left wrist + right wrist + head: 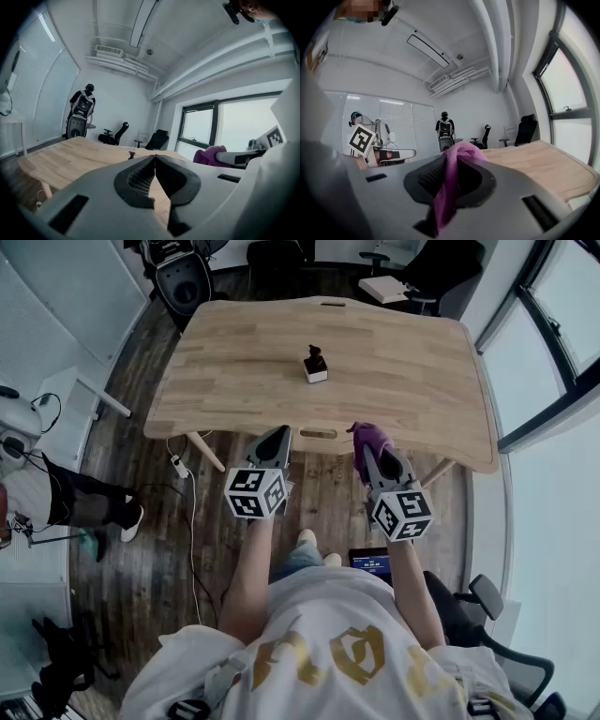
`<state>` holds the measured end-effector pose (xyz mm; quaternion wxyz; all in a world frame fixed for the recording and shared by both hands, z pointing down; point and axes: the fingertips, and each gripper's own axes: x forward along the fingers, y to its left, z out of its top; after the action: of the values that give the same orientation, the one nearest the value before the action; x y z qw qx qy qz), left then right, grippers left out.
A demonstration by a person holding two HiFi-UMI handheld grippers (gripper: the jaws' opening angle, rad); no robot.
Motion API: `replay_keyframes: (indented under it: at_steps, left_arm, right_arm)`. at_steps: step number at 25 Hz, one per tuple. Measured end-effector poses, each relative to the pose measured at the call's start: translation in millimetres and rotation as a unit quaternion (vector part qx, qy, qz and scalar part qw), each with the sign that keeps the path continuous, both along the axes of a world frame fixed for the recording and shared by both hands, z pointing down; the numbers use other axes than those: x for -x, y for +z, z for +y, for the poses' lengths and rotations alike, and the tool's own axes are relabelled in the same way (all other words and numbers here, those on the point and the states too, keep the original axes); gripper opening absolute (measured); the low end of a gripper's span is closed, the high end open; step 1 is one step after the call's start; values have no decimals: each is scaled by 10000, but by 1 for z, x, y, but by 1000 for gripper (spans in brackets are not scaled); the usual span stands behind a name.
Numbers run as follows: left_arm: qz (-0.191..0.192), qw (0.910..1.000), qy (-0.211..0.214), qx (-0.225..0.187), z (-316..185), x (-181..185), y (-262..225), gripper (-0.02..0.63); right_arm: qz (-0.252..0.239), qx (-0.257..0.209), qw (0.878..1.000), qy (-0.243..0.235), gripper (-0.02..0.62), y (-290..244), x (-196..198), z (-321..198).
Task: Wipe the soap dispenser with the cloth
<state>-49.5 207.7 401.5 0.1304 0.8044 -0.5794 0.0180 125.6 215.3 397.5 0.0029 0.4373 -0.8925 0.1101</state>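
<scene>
A small soap dispenser (315,365) with a white base and dark pump top stands upright near the middle of the wooden table (234,362). Its dark top (131,154) peeks over the table in the left gripper view. My left gripper (279,437) is shut with nothing between its jaws, held in front of the table's near edge. To its right, my right gripper (368,452) is shut on a purple cloth (367,439), which bunches out past the jaw tips (454,164). Both grippers are well short of the dispenser.
The table's near edge has a slot handle (318,434). A wheeled robot base (183,277) and office chairs (156,139) stand beyond the table's far side. Windows (548,343) run along the right. A chair (487,601) and cables lie on the wood floor near the person.
</scene>
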Motion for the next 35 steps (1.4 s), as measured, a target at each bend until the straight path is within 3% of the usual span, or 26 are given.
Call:
replay_keyframes:
  at_steps: [16,23,35]
  left_arm:
    - [-77,9999,-77,-112,21,-9,-5,11]
    - [-106,9998,-162,36,21,-8,9,11]
    - [-33,9997,-235,81,-64,14,23,11]
  right_arm:
    - [109,-157,9997,152,49,-6,-18,16]
    - [-62,39,9997,230,49,1,-27,7]
    - [312,260,9990,179,50,26,-5,-75]
